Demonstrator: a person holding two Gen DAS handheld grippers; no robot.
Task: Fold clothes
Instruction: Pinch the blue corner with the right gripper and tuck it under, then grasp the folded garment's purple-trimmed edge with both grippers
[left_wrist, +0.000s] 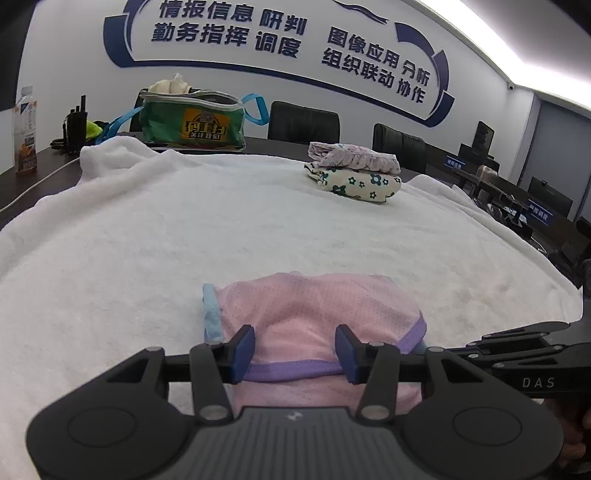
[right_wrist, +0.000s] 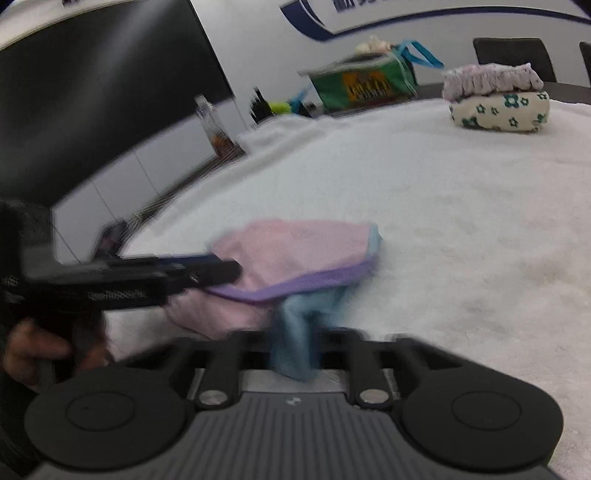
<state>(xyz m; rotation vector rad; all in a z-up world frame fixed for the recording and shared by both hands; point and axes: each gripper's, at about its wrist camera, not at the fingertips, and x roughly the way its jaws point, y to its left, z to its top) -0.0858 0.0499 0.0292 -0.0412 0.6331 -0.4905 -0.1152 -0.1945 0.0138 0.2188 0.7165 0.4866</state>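
A small pink garment (left_wrist: 314, 306) with purple trim and a light blue edge lies on the white blanket (left_wrist: 166, 240) close in front of me. My left gripper (left_wrist: 295, 350) stands open, its blue pads (left_wrist: 244, 347) on either side of the purple hem without pressing it. In the right wrist view the same pink garment (right_wrist: 295, 251) lies ahead, and my right gripper (right_wrist: 295, 338) is shut on its light blue part (right_wrist: 291, 332). The left gripper (right_wrist: 225, 269) reaches onto the garment from the left, held by a hand (right_wrist: 33, 350).
A stack of two folded garments (left_wrist: 354, 173) (right_wrist: 498, 96) sits at the far right of the blanket. Beyond the blanket stand a green bag (left_wrist: 192, 122), a bottle (left_wrist: 26, 129), black radios (left_wrist: 75, 125) and black chairs (left_wrist: 303, 122).
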